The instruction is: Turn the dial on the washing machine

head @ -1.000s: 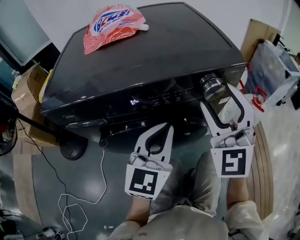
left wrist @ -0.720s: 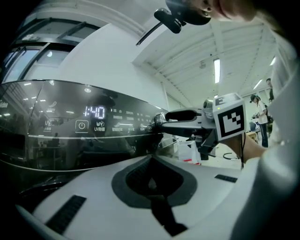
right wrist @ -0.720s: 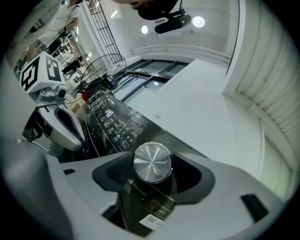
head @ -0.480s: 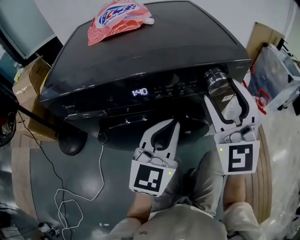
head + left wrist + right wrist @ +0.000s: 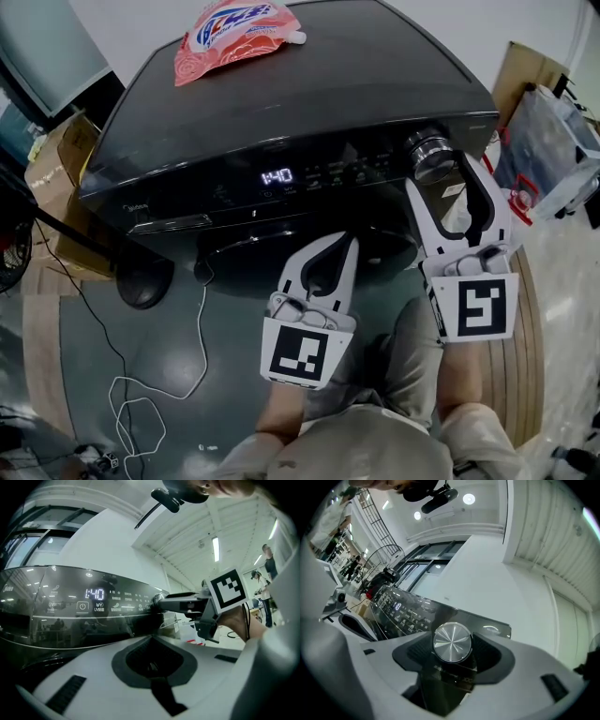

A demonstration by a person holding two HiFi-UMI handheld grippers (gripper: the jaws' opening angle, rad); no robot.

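Pink pouch [image 5: 234,36] lies atop the closed washing machine [image 5: 309,94].

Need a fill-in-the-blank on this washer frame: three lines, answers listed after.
The display reads ___.
The right gripper, whose jaws have just been closing, clamps the silver ___ between its pads.
The left gripper is ___, with nothing in it.
Missing words: 1:40; dial; shut.

Black washing machine [image 5: 309,89], silver dial [image 5: 428,156] (brushed sheen), pink-red pouch [image 5: 234,30].
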